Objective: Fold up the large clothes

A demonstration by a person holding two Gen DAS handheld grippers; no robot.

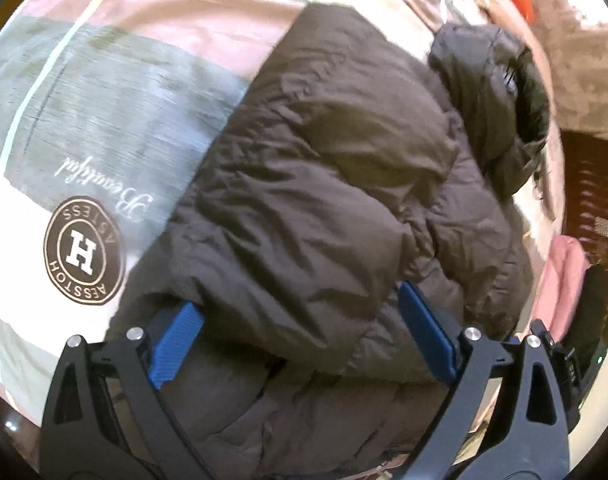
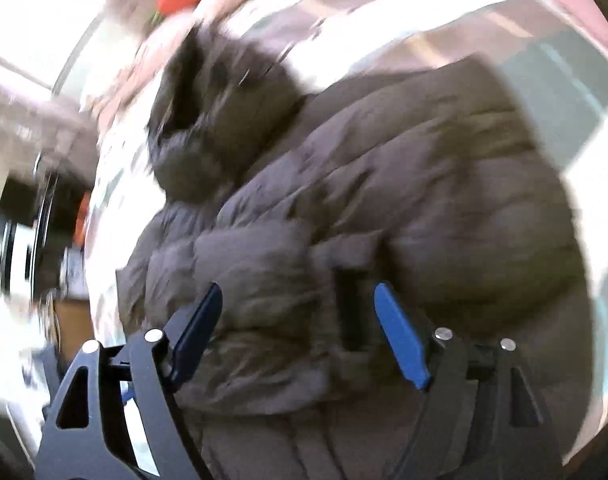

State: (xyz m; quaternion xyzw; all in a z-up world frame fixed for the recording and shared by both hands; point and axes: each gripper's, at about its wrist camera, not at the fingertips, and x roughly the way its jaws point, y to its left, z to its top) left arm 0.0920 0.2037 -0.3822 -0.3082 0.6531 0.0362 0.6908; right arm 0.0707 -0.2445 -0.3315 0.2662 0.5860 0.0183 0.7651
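Nearest in both wrist views are the blue pads, spread wide. The left hand-held gripper (image 1: 300,332) hangs over the near edge of the jacket (image 1: 343,184), its jaws wide apart with puffy cloth bulging up between them; the left pad's tip is tucked under a fold, but the pads do not press, so nothing looks held. The right hand-held gripper (image 2: 298,332) is also open, its jaws apart above the jacket (image 2: 383,200) and gripping nothing; that view is blurred, so fine contact is hard to judge.

The jacket lies on the bed (image 1: 104,92), directly below and ahead of both grippers. It is a dark brown quilted coat, bulky, creased, already doubled into a thick bundle. Its long axis runs away from the grippers, toward the hood (image 1: 491,92) at the far end, darker and with a fur-like trim. Both hands are at the near end, about equally close; any further fold would likely carry this end toward the hood.

Beyond lies the striped bedcover with a round printed badge (image 1: 84,250).
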